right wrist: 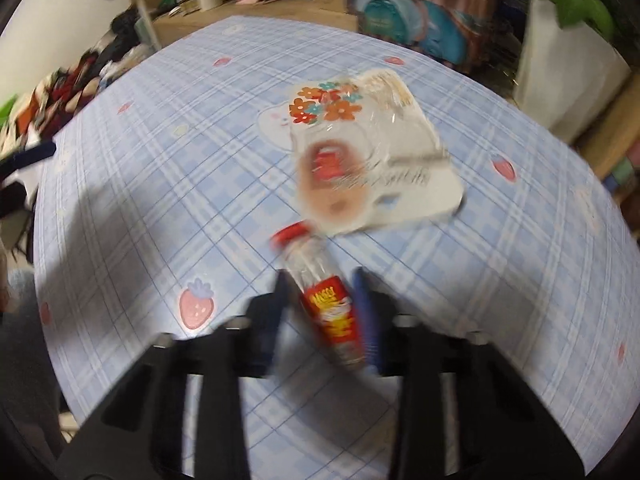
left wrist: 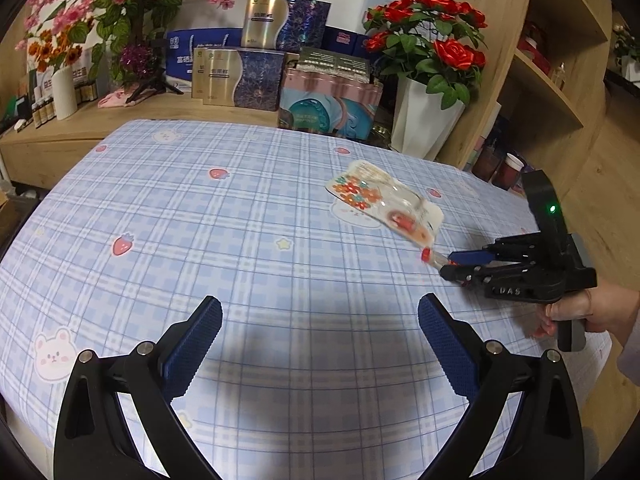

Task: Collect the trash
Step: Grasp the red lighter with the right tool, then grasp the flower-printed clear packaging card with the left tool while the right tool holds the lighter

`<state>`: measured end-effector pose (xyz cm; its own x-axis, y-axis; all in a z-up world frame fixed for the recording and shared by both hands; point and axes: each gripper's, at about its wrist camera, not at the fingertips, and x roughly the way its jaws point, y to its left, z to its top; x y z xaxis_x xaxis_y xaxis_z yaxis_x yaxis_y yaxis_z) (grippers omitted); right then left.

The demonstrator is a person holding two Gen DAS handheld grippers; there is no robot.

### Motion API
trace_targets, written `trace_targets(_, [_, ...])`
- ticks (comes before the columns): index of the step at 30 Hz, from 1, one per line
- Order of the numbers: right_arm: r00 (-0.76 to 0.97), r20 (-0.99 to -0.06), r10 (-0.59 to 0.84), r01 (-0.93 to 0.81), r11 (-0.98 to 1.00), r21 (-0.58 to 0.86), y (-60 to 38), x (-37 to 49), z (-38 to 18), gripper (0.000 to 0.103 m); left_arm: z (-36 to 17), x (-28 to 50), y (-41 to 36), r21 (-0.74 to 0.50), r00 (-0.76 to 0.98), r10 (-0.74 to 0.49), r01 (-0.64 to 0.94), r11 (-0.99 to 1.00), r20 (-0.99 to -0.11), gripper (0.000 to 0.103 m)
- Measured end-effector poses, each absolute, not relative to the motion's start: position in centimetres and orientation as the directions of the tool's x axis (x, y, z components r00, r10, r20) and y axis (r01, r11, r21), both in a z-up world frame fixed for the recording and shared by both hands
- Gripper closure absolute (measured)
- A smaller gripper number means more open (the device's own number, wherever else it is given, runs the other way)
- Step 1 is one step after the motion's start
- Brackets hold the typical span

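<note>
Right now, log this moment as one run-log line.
task: collect trash | right gripper: closed around small red-capped bottle | left gripper: open, empty, above tablecloth | flowered wrapper: uncollected

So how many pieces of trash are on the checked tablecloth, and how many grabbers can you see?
Small bottles with a red cap: 1, between the right gripper's fingers
Clear flowery wrappers: 1, lying on the tablecloth
Grippers: 2, the left gripper holds nothing
Total: 2 pieces of trash, 2 grippers
</note>
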<state>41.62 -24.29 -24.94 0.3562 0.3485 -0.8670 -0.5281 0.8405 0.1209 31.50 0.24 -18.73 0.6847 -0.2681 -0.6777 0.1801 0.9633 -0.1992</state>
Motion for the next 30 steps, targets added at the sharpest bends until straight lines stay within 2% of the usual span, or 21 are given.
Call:
trace_targets(3, [0.393,-0.847,0.357,-0.522,0.845,0.114,-24.7,40.2,-24.6,0.076,-18.8,32.1,-0.7,-0.2,0.674,-0.279,0.194,0.96,-0.684,0.008])
trace_targets(9, [0.434,-0.797,0.419,-0.461,0.864,0.203,-27.3,38.2,-23.6,0.076,-19.2,34.9,-3.8,-0.23,0.625,-0.306,0.202,0.952,-0.718,0.011])
trace_targets(13, [0.503,-0.785,0.363,-0.416,0.897,0.148,-30.0,37.7,-22.9,0.076,-19.3,37.5,-7.1,-0.192,0.62,-0.285,0.214,0.958,-0.731,0.013])
trace_targets(14, [0.514,-0.78,0.356,-0.406,0.902,0.144,-30.5,37.6,-22.8,0.076,-19.5,38.6,-8.0,-0.196,0.616,-0.283,0.207,0.959,-0.735,0.016])
trace_targets(16, [0.54,-0.767,0.347,-0.379,0.914,0.146,-32.1,37.6,-22.5,0.076,-20.0,41.1,-9.3,-0.235,0.592,-0.298,0.183,0.955,-0.749,0.044])
trace_targets(18, [0.554,-0.756,0.347,-0.372,0.916,0.148,-33.0,37.6,-22.3,0.076,-20.7,43.3,-9.8,-0.274,0.582,-0.29,0.119,0.954,-0.76,0.048])
trace_targets(20, [0.566,-0.75,0.343,-0.376,0.917,0.136,-33.8,37.4,-22.2,0.076,-21.4,45.3,-10.0,-0.307,0.587,-0.279,0.054,0.95,-0.76,0.048])
trace_targets(30, [0.584,-0.732,0.352,-0.341,0.924,0.172,-37.0,37.4,-22.1,0.076,-23.6,50.9,-9.5,-0.306,0.573,-0.171,-0.147,0.941,-0.802,0.048])
